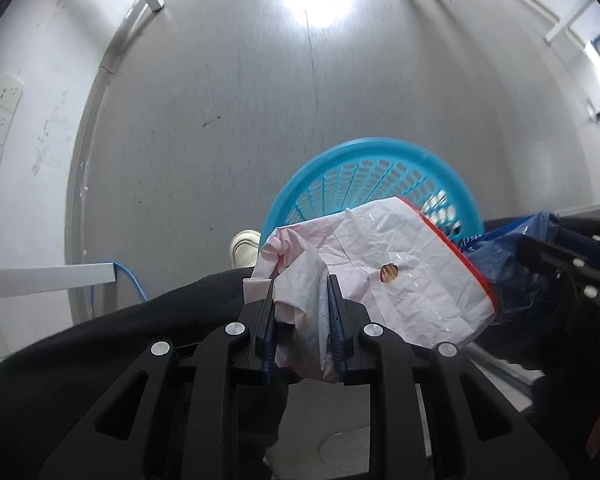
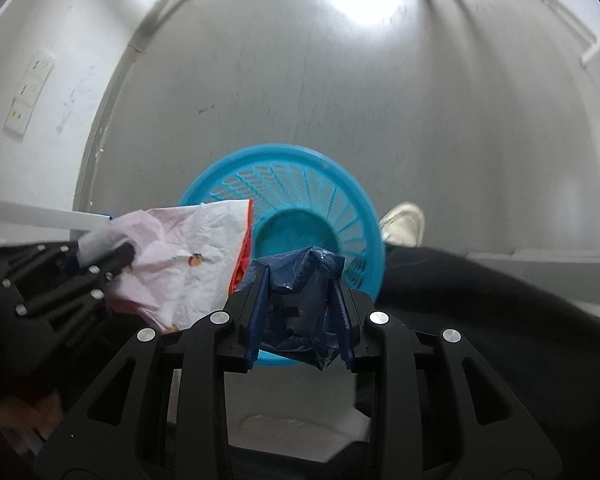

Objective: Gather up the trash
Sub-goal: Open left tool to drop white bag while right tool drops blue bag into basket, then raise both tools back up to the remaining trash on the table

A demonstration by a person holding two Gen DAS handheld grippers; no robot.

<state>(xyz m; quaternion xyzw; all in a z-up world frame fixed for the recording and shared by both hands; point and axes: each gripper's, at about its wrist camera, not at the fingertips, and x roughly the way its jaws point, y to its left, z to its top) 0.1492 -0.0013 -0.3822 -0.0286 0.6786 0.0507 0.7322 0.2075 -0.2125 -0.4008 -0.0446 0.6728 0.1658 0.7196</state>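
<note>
a: progress? both pieces picked up, neither dropped yet. left tongs (image 1: 302, 300) pinched on the white wrapper (image 1: 380, 272); right tongs (image 2: 300, 300) clamped on the blue wrapper (image 2: 300, 304).
b: the bin?
a: blue basket (image 2: 340, 184) on the floor (image 2: 340, 100), just below both. looks empty.
b: textures?
a: white one crinkled, papery, red-edged. blue one thin glossy film, crumpled. basket rigid plastic, round, slotted walls.
</note>
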